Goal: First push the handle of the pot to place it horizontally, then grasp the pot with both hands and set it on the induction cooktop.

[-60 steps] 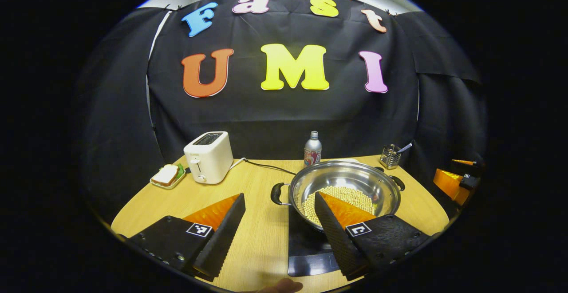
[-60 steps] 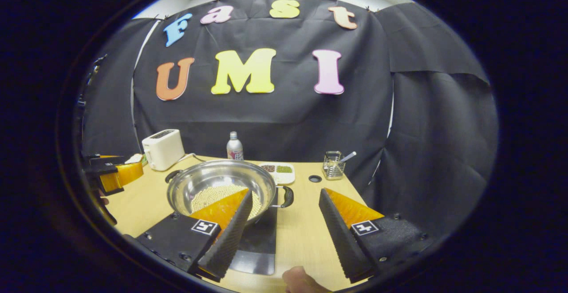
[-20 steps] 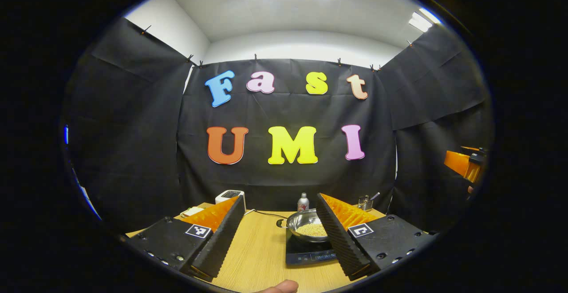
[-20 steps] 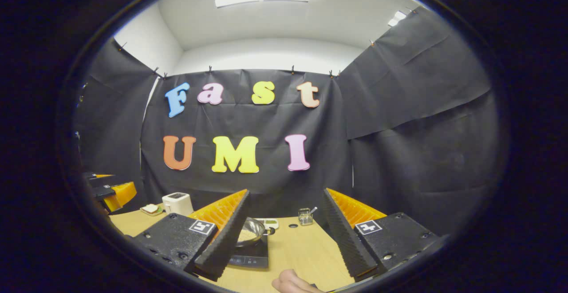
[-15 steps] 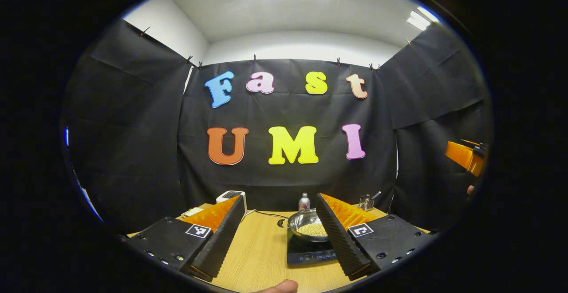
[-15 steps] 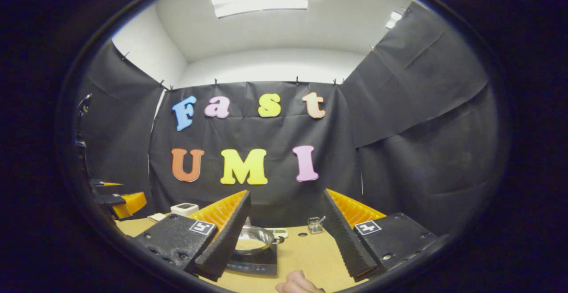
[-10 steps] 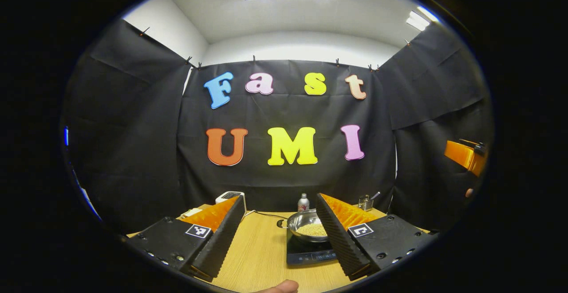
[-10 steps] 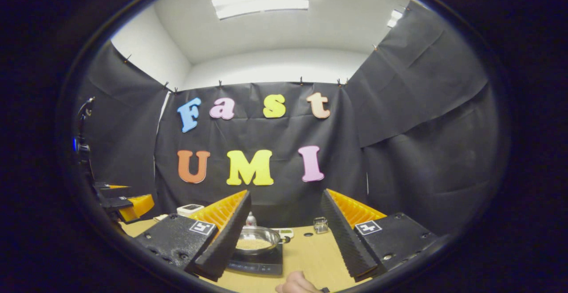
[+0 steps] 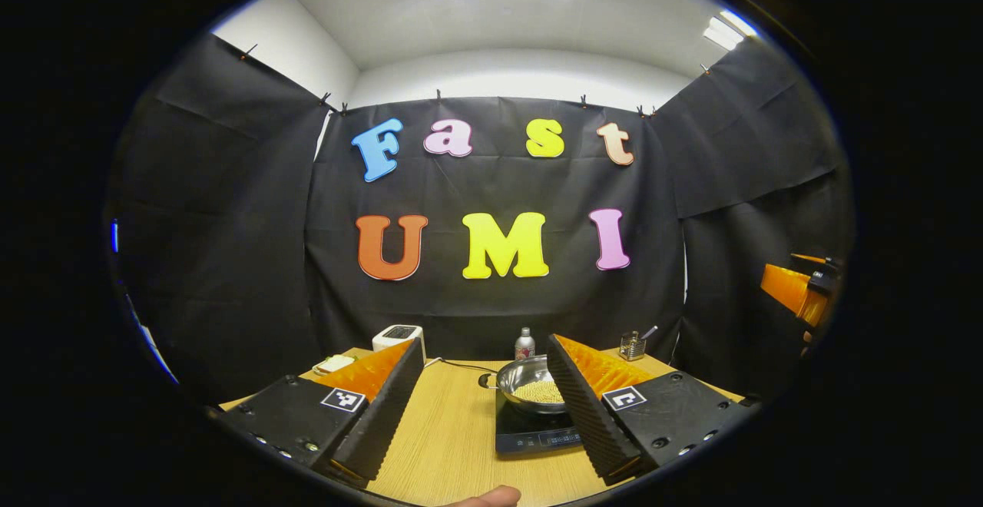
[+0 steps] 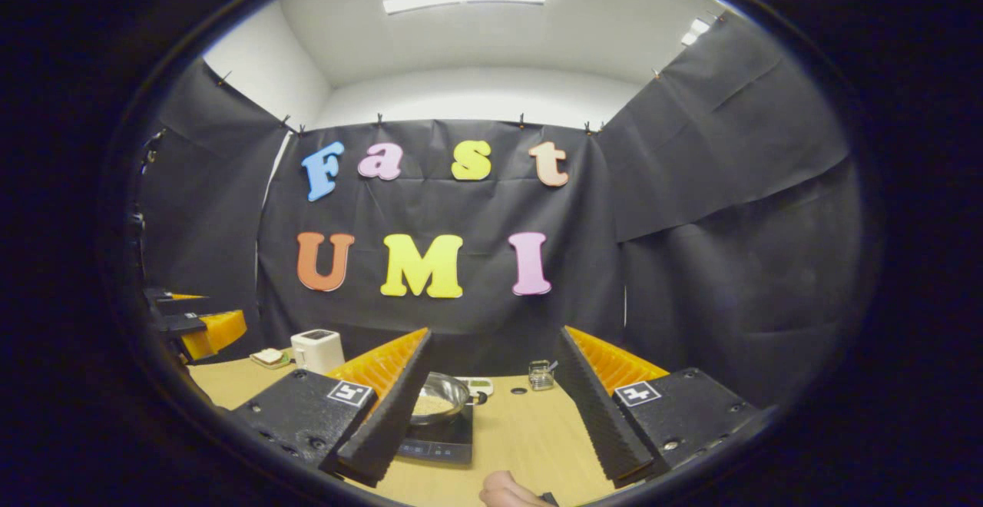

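Observation:
A steel pot [image 9: 528,386] holding pale beans sits on the black induction cooktop [image 9: 530,433] on the wooden table, one black handle [image 9: 485,381] pointing left. In the right gripper view the pot [image 10: 441,399] and cooktop [image 10: 438,442] lie partly behind my left finger. My left gripper [image 9: 485,347] is open, held well back from the table with nothing between its fingers. My right gripper [image 10: 491,338] is open too, drawn back and empty. The right gripper [image 9: 799,292] also shows at the far right of the left gripper view, the left gripper [image 10: 201,329] at the far left of the right gripper view.
A white toaster [image 9: 398,336] and a plate with a sandwich [image 9: 332,364] stand at the table's back left. A bottle [image 9: 524,344] stands behind the pot, a wire utensil holder [image 9: 633,346] at the back right. A white dish [image 10: 474,386] lies behind the pot. A fingertip [image 10: 503,487] shows low down.
Since three seconds ago both grippers have pulled far back from the pot, which stays on the cooktop. In the last second the views only drift slightly.

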A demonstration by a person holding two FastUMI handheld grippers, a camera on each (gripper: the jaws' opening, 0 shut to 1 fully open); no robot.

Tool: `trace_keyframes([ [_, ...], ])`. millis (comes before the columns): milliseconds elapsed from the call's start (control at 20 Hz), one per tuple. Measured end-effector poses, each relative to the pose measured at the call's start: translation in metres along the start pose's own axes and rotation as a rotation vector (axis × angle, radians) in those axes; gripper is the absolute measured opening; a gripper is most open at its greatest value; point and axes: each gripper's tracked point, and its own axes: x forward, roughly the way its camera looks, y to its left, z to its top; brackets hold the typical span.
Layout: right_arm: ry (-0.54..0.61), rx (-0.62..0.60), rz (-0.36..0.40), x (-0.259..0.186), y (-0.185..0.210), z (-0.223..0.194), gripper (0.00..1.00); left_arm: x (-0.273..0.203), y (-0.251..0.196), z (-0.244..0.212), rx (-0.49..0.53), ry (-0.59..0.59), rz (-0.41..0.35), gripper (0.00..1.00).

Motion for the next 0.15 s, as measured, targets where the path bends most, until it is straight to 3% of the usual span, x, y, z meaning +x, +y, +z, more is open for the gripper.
trace_keyframes([
  [150, 0.022, 0.013, -0.004, 0.0015, -0.0033, -0.0085, 0.98, -0.0007, -0.0028, -0.0001, 0.002, 0.002, -0.006, 0.96],
])
